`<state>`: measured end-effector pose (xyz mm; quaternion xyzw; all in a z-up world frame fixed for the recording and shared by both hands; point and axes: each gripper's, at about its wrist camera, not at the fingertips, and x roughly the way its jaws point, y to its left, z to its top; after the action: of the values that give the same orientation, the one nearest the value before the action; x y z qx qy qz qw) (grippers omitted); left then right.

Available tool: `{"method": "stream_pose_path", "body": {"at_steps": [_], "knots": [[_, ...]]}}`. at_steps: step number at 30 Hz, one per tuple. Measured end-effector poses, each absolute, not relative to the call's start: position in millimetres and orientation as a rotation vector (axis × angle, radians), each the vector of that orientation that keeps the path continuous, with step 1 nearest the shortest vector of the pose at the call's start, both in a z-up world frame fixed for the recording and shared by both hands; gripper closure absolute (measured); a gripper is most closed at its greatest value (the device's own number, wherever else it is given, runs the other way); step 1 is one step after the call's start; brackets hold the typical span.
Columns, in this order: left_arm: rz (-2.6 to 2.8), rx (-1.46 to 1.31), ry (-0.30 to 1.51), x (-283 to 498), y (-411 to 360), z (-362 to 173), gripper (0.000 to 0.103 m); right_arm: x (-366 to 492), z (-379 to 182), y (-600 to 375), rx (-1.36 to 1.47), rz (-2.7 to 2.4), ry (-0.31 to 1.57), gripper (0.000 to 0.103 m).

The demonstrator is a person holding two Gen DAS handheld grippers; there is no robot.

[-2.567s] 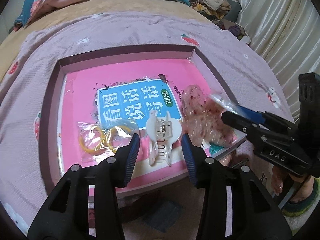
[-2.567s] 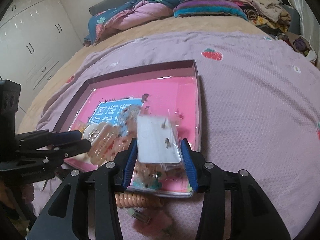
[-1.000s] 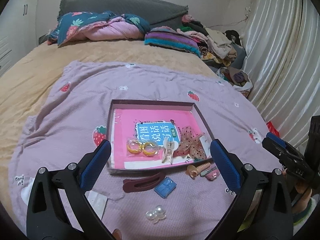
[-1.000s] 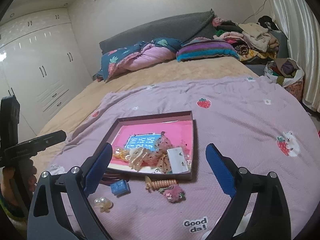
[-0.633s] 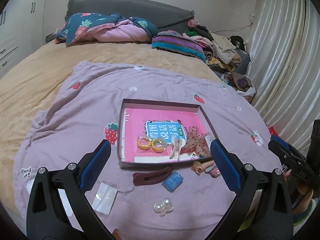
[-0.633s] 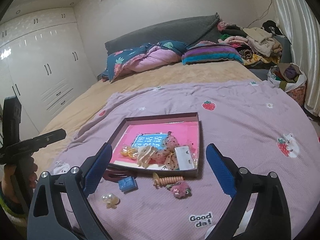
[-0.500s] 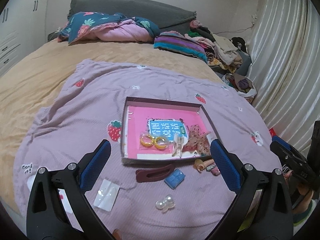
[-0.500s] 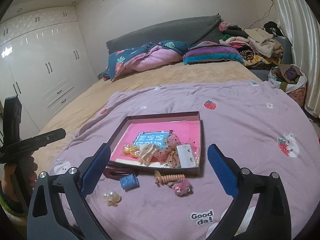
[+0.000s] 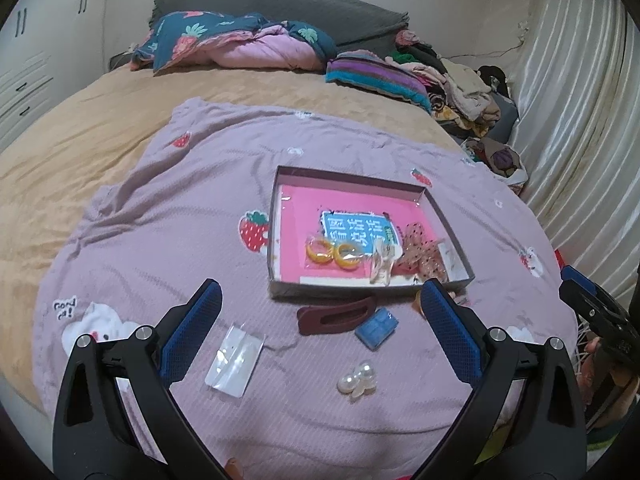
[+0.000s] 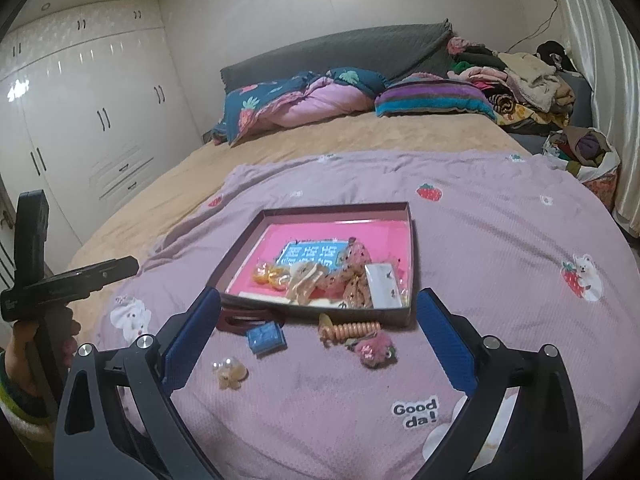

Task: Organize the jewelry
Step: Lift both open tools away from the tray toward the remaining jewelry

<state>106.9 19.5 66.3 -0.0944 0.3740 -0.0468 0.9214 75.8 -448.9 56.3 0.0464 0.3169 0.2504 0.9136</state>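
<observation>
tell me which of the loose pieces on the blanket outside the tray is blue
The small blue square case, lying just right of the dark red hair clip. The pearl cluster and clear packet are pale.

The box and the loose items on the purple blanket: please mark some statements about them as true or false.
1. Both grippers, left gripper and right gripper, are open and hold nothing. True.
2. The yellow rings lie outside the box. False: they lie inside.
3. The blue case lies on the blanket, outside the box. True.
4. The dark red hair clip lies inside the box. False: it lies on the blanket in front of it.
</observation>
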Motion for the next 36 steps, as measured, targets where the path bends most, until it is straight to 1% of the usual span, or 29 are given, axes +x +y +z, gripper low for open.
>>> {"method": "stream_pose_path", "body": {"at_steps": [36], "knots": [[-0.004,-0.101,0.946,77.9,37.7,-21.3,0.010,55.3,-10.3,-422.6,-0.017,0.566,0.810,0.006]]}}
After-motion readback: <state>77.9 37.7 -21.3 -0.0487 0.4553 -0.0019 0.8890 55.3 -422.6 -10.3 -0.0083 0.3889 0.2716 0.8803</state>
